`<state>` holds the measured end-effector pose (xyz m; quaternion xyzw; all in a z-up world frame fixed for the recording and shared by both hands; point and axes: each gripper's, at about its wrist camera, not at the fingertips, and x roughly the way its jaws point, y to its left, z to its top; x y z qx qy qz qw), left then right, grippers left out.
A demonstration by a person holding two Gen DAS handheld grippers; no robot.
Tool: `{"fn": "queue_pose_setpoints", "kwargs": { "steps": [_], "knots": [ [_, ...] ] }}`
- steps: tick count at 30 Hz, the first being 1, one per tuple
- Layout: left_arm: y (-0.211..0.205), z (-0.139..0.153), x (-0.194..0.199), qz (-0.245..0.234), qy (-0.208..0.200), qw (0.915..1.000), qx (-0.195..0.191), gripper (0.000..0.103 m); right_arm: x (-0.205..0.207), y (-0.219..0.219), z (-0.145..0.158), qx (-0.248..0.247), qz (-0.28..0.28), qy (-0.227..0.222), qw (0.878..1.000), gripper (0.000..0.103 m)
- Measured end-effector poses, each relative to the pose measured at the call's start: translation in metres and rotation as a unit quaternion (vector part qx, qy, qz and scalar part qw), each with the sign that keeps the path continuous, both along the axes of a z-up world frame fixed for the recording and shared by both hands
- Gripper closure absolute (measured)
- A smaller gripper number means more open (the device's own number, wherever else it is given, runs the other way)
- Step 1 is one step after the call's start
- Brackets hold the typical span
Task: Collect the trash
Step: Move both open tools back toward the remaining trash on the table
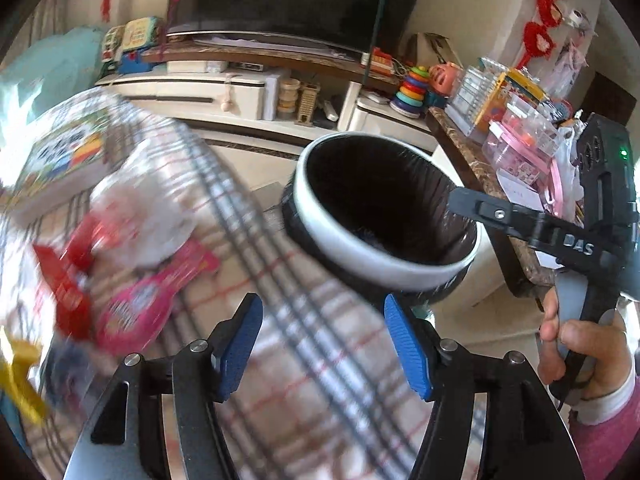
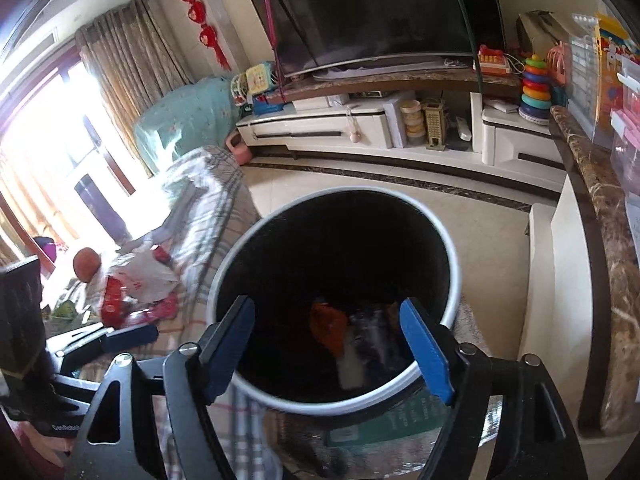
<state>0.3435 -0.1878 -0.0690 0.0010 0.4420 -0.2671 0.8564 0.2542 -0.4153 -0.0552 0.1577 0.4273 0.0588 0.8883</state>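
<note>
The right claw hangs directly over the mouth of the bin, its blue pads spread wide with nothing between them. Down inside the black liner lie an orange scrap and some pale wrappers, so a drop looks just finished. The left claw is likewise parted and empty, poised above the plaid-covered surface with the bin standing just beyond its right pad.

Further left on the plaid cloth the remaining trash waits — a pink packet, a red wrapper and a crumpled white plastic bag, all smeared by motion blur.

I judge the step in hand to be the turn from release to the next pick. That calls for swinging an empty claw left to the pile and closing on one loose piece — the pink packet lies nearest.
</note>
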Motion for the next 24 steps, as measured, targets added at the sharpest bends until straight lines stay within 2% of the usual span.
{"fn": "queue_pose_setpoints", "kwargs": {
  "steps": [4, 18, 24],
  "knots": [
    [0.034, 0.001, -0.024, 0.029, 0.003, 0.9995, -0.011, 0.038, -0.017, 0.027, 0.003, 0.019, 0.011, -0.014, 1.0, 0.013],
    [0.14, 0.001, -0.102, 0.123, 0.01, 0.9922, -0.019, 0.037, -0.049, 0.123, -0.003, 0.046, 0.072, -0.008, 0.996, 0.011],
    [0.174, 0.004, -0.122, 0.155, 0.011, 0.9875, -0.026, 0.037, -0.055, 0.156, -0.009, 0.053, 0.089, -0.004, 0.995, 0.011]
  ]
}}
